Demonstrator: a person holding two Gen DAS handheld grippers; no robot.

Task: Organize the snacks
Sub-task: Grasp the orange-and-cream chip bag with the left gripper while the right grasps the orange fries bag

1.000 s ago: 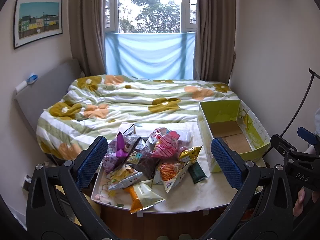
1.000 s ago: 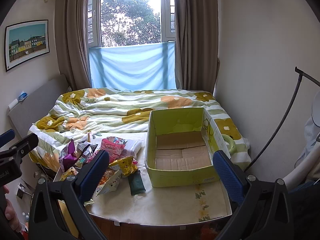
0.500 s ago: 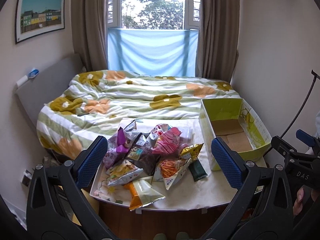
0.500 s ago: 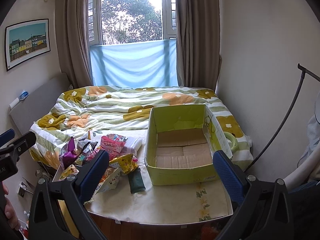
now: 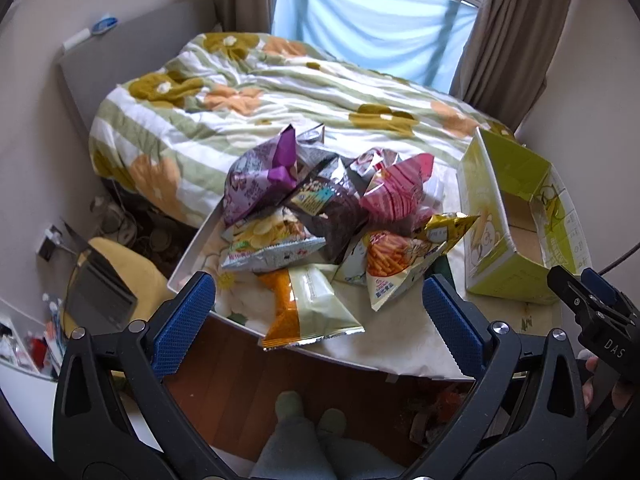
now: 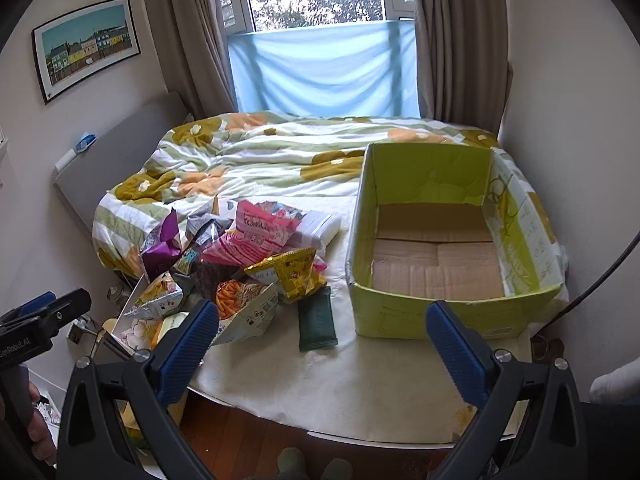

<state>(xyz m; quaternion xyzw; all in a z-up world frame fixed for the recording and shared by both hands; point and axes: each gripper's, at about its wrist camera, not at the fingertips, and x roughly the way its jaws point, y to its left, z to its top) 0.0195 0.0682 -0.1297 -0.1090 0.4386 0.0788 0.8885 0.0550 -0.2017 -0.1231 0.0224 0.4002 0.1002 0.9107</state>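
A heap of snack bags lies on the left half of a white table: a purple bag, a pink bag, a dark brown bag, a chips bag, an orange-and-cream bag, a gold bag and a dark green bar. An empty yellow-green cardboard box stands on the right. My left gripper hangs open above the near edge, by the orange-and-cream bag. My right gripper is open over the table front, holding nothing.
A bed with a flowered duvet lies right behind the table. A yellow stool and clutter sit on the floor at the left. The person's feet show on the wooden floor below. The wall is close on the right.
Both grippers have tilted downward and moved in toward the table; the left one has closed in on the snack heap. Both stay open and the snacks have not moved.
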